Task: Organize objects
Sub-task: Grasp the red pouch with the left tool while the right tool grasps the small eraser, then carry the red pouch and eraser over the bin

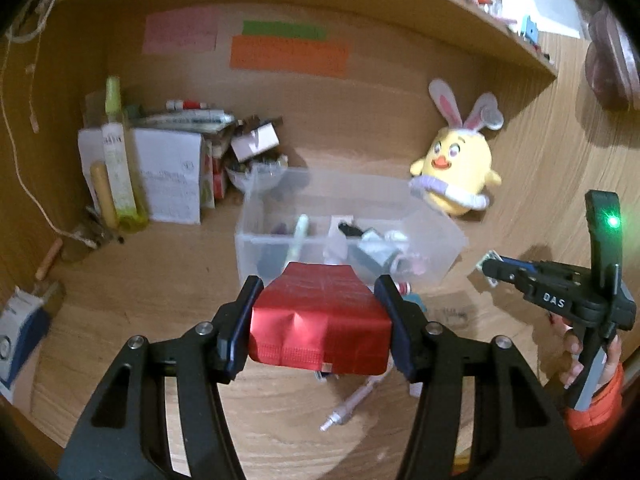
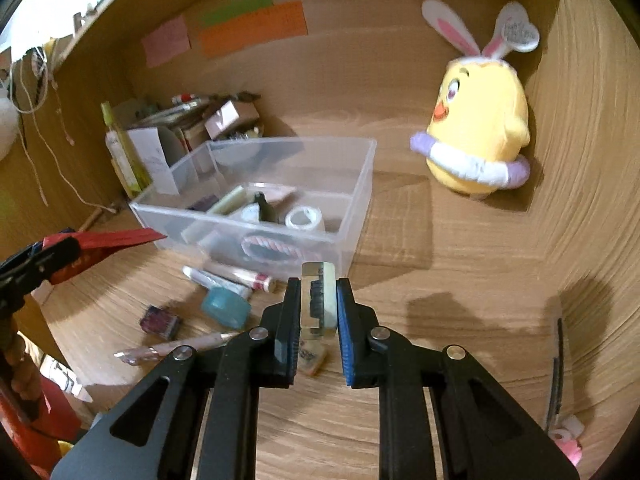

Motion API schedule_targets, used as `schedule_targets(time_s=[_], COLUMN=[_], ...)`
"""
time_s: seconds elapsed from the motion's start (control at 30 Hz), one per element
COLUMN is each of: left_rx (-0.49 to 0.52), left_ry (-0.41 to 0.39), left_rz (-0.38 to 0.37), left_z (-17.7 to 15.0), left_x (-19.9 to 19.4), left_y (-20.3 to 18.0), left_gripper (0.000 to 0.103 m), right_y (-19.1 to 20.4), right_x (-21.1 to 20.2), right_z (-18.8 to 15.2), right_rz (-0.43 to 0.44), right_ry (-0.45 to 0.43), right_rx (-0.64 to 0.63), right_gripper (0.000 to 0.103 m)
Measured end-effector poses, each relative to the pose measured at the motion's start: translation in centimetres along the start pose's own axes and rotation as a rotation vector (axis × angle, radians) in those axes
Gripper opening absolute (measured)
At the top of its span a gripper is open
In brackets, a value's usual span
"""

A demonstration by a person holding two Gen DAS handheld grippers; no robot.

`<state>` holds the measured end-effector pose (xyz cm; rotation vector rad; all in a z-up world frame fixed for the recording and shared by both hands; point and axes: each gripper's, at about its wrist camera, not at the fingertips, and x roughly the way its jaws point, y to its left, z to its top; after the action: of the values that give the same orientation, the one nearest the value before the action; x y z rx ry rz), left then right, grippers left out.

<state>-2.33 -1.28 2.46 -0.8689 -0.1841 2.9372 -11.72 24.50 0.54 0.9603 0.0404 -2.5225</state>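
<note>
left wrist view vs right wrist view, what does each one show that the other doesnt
Only the left wrist view shows the whole red foil pouch clamped in the left gripper, and a white syringe-like tube beneath it. Only the right wrist view shows the small stamp-like block close up in the right gripper, a teal case and a dark cube. Both show the clear bin, the yellow chick plush and the orange note.

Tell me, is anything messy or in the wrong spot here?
Yes. Several small things lie loose on the desk in front of the clear bin rather than inside it: a teal tape dispenser, two tubes, a small dark stamp block and a pink pen.
</note>
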Motion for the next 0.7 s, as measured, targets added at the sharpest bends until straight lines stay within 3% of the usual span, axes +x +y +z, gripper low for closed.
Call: schedule_targets(time_s=[0.37,0.7], left_rx=[0.027,0.029], left_ry=[-0.08,-0.015], left_rz=[0.013,0.013], left_z=[4.2,6.9], left_x=[0.4,6.1], left_y=[-0.1,-0.3], left_gripper=[0.057,0.057], right_y=[1.4,2.5], right_x=[-1.3,2.0], right_z=[3.5,6.3], right_rz=[0.021,0.017], right_ry=[-0.09,-0.069], right_rx=[-0.028,-0.048], right_gripper=[0.015,0.015])
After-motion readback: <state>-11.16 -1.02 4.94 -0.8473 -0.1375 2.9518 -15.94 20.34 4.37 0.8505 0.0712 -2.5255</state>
